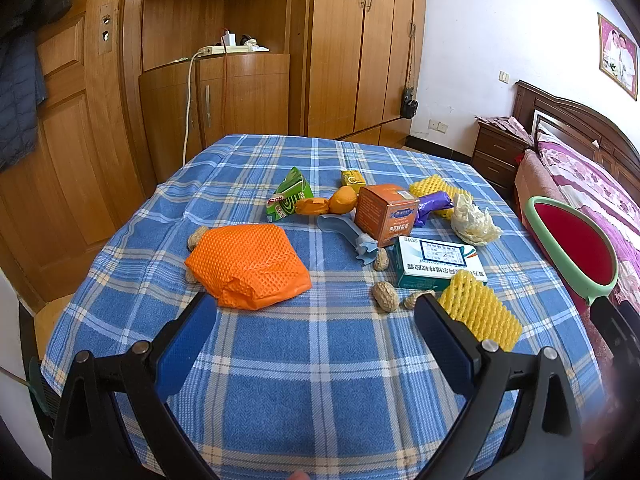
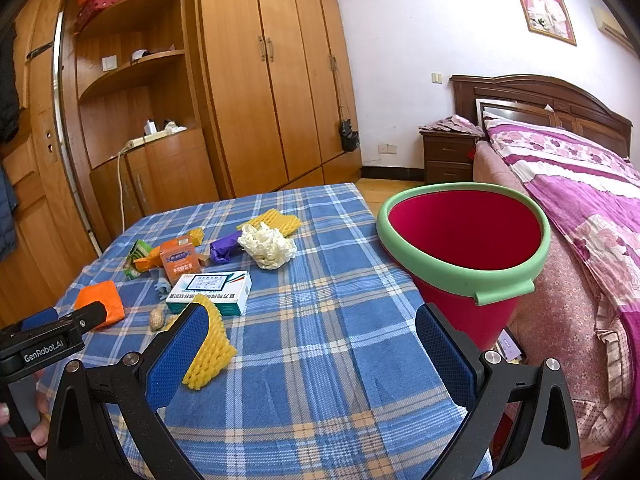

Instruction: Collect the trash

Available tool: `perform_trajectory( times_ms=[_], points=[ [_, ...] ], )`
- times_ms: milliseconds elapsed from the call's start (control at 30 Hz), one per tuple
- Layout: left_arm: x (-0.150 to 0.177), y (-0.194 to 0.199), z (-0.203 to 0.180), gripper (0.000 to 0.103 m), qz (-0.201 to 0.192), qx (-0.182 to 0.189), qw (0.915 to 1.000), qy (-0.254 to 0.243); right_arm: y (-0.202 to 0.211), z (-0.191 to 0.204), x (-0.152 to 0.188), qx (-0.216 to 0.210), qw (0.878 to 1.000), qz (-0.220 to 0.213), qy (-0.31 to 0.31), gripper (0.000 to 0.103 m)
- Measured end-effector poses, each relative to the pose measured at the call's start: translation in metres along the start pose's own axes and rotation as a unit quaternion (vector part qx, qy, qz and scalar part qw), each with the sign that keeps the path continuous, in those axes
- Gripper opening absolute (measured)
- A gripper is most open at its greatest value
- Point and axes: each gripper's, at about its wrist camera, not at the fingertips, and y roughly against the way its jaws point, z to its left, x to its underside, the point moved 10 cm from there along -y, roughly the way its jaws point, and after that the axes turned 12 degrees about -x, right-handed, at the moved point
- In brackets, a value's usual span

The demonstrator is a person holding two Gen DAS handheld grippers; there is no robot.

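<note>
Both tongs, left (image 1: 316, 312) and right (image 2: 312, 324), are hanging open and empty; we are best aiming squarely at the foam (image 2: 210, 350) beside the bucket (image 2: 464, 276).

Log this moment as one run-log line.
left tool: open, empty | right tool: open, empty | trash: on table | red bucket: empty

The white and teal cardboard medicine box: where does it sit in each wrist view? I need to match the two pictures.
Left wrist view: the white and teal cardboard medicine box lies right of centre, just beyond the right fingertip.
Right wrist view: the box lies left of centre, beyond the left fingertip.
Shared landmark: the near yellow foam fruit net lies just in front of the box in both.
</note>
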Motion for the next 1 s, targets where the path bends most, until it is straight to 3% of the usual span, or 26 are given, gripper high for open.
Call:
perform_trajectory(
  times_ms=[1000],
  points=[
    [0.0001, -0.0004, -0.0001, 0.099, 0.002, -0.001, 1.0000, 0.000, -0.0002, -0.0056, -0.0019, 0.000, 1.000, 0.000, -0.004, 0.102]
  ],
)
